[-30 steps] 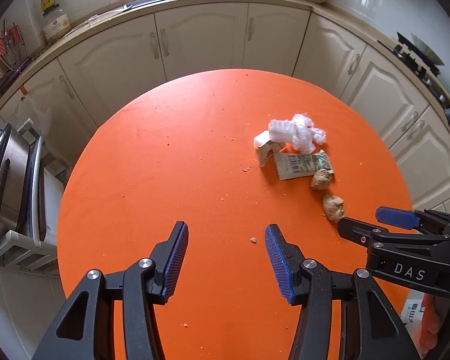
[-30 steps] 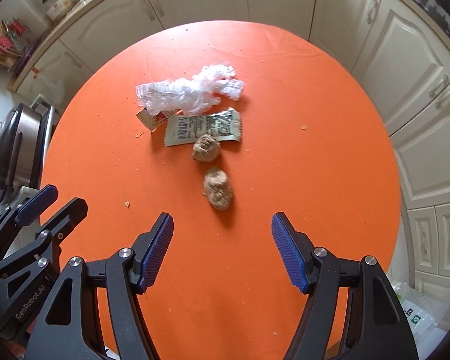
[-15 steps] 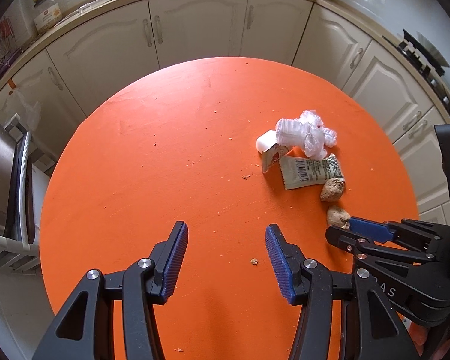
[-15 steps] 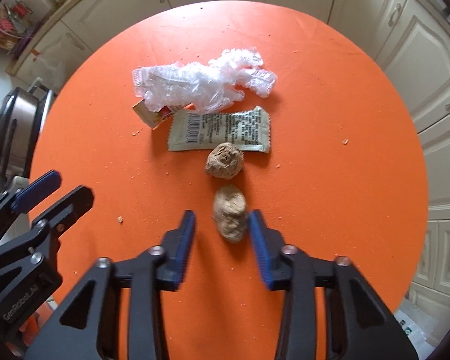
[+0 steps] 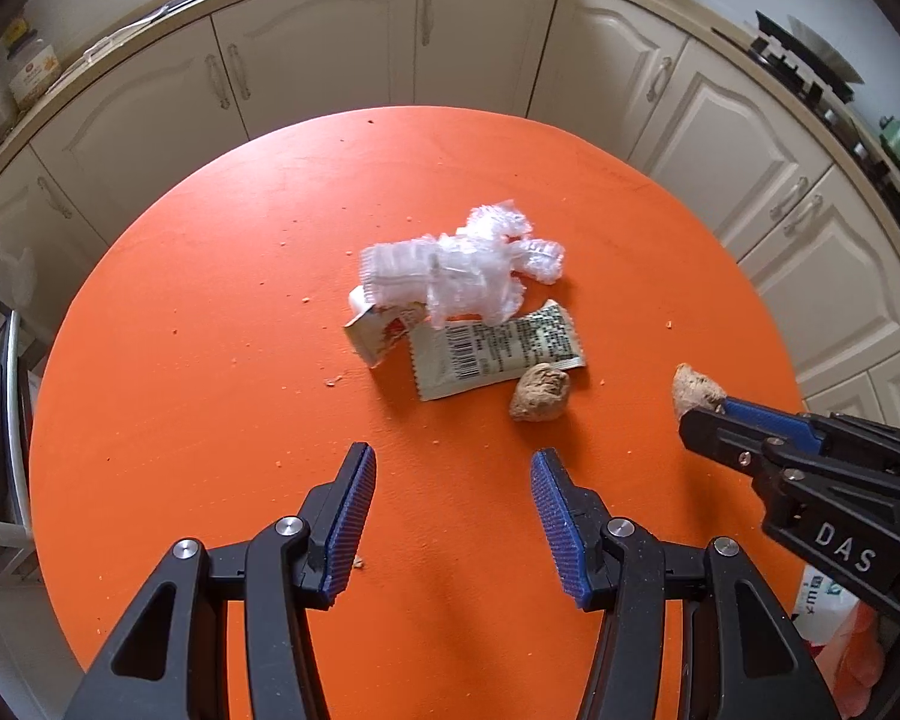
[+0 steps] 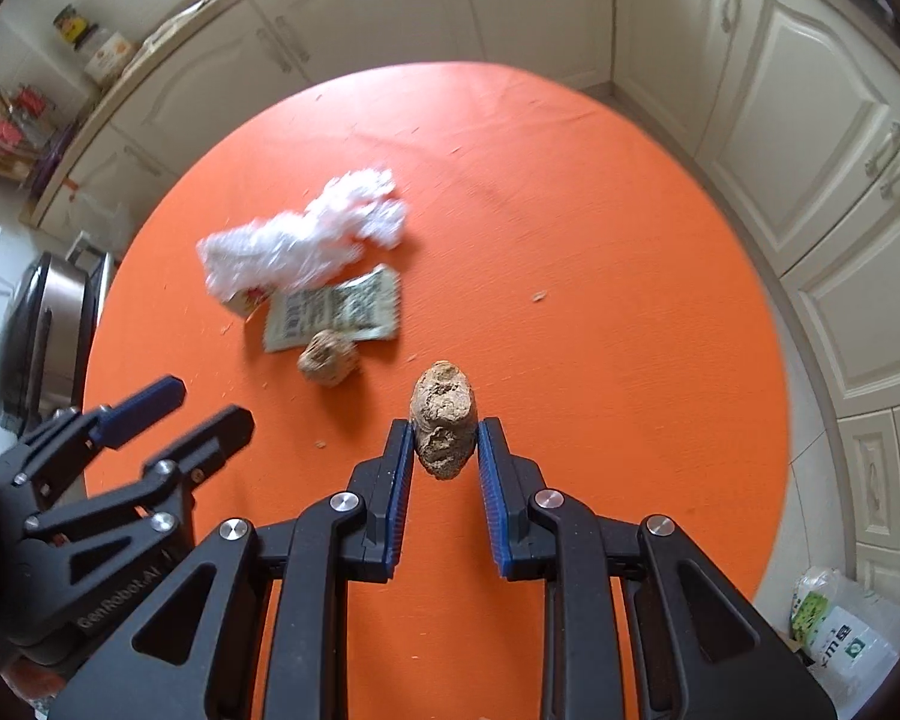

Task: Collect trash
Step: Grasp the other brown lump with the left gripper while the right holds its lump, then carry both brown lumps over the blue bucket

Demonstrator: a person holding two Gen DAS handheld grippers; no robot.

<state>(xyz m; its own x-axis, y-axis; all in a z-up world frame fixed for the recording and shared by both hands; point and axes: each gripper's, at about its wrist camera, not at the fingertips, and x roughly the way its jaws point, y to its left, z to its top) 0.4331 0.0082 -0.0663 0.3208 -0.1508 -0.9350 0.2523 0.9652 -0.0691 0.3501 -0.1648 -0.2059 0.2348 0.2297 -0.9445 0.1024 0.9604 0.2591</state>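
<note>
Between our right tongs (image 6: 445, 447), a brown, lumpy crumbly food chunk (image 6: 442, 420) sits pinched just above the round orange counter (image 6: 600, 276); the jaws have just been closing on it. It looks light and dry, likely to shed crumbs, so we judge a gentle squeeze across its middle best. Our left tongs (image 5: 453, 516) hang spread and empty. A second brown lump (image 5: 540, 391) lies touching the flat printed wrapper (image 5: 498, 351), beside crinkly clear plastic (image 5: 462, 267).
</note>
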